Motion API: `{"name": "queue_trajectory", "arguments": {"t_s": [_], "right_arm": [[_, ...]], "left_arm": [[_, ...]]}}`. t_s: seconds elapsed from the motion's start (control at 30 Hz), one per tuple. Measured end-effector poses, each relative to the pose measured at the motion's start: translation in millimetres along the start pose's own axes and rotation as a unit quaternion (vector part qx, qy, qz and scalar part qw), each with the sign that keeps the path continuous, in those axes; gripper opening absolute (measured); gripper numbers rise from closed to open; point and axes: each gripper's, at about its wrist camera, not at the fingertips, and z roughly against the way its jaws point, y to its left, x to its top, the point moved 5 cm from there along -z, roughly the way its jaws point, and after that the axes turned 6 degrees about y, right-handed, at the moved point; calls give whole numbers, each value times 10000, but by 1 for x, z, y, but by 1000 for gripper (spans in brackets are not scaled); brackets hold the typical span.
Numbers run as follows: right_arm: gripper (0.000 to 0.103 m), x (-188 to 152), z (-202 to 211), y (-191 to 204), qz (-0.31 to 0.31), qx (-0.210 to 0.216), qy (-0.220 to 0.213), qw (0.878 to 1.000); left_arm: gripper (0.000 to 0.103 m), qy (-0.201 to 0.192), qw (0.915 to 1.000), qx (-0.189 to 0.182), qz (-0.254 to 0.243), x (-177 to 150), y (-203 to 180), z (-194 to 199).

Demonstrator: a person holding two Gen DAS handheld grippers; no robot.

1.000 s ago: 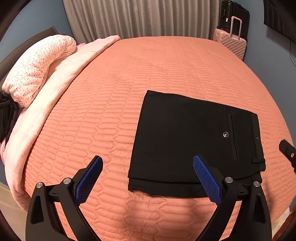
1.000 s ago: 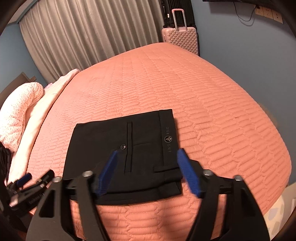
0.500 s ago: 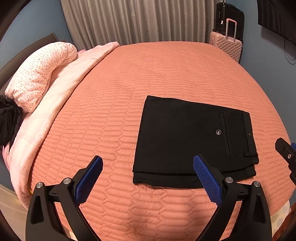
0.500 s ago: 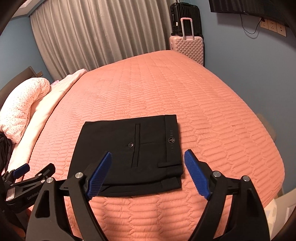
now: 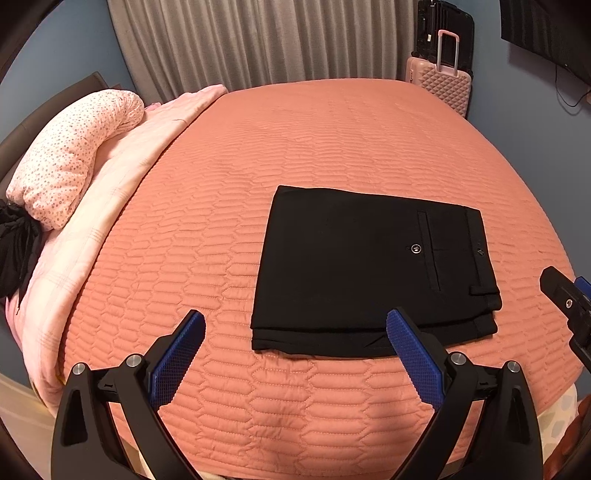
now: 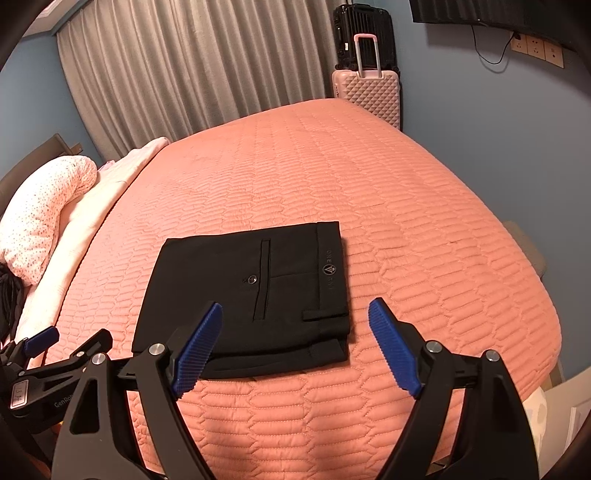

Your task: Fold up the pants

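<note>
Here, folded black pants (image 6: 251,291) lie on the quilt (image 6: 406,229), waistband reading "ONE". Left gripper (image 5: 295,354) and right gripper (image 6: 295,343) hover spread, empty.

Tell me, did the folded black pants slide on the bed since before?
No. The pants lie on the same bedspread quilting; only the cameras pulled back.

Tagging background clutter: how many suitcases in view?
2. A pink suitcase stands past the bed's far corner; a black suitcase sits directly behind it against the wall. Others may be hidden.
</note>
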Motion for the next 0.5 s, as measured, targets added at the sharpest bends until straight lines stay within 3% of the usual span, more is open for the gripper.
{"name": "queue_trajectory", "arguments": {"t_s": [0.5], "right_arm": [[81,-1,-8,-7,-15,-146,93,9998]], "left_arm": [[97,64,9999,-30,-106,6,-10,-9]]}}
